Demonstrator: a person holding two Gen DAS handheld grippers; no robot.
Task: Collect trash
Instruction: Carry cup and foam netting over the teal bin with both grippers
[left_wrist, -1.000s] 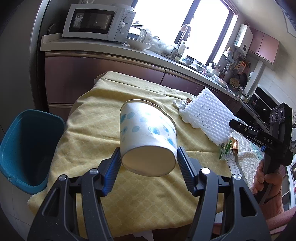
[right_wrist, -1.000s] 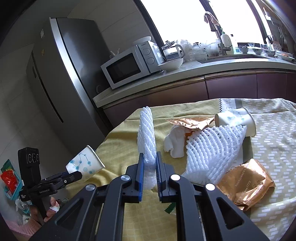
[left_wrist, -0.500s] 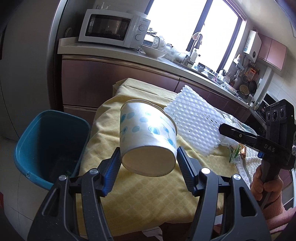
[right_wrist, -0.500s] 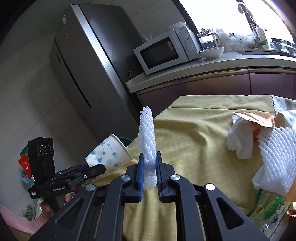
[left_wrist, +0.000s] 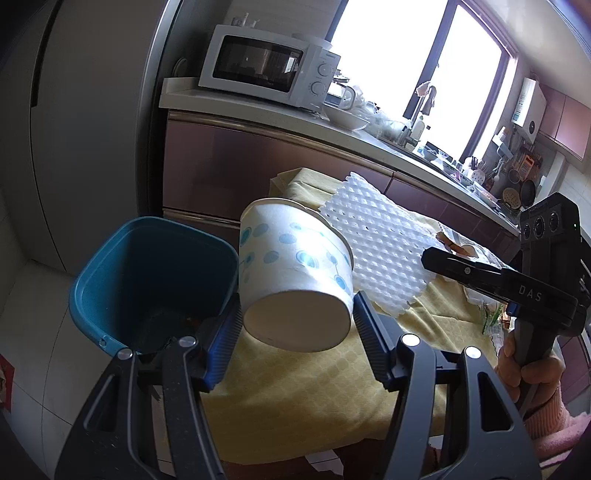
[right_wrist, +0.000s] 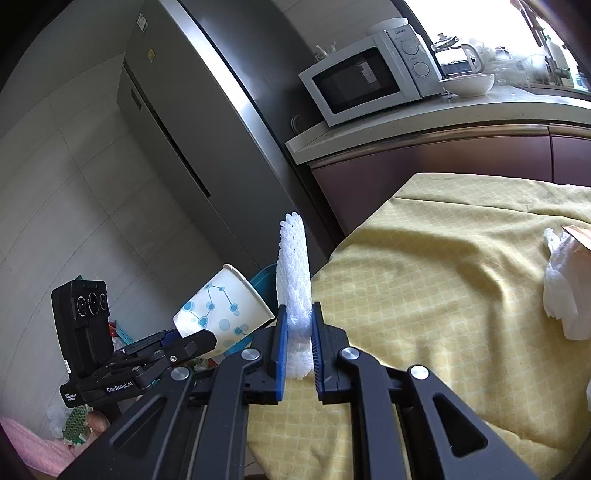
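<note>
L gripper (left_wrist: 297, 328) clamped on paper cup (left_wrist: 291, 273), cup tilted, base toward cam, just R of teal bin (left_wrist: 147, 266). R gripper (right_wrist: 297, 345) pinching white foam net (right_wrist: 293, 273) edge-on, upright between pads, at yellow tablecloth (right_wrist: 443, 295) edge. Tissue wad (right_wrist: 565, 280) on cloth, far R.

White microwave (left_wrist: 266, 68) on counter (right_wrist: 424, 123), steel fridge (right_wrist: 192, 122), yellow tablecloth (right_wrist: 443, 280)

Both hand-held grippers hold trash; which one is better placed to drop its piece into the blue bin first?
Left. The left hand-held gripper holds the paper cup right beside the blue bin. The right hand-held gripper, clamping the foam net, seems farther off, above the table edge.
</note>
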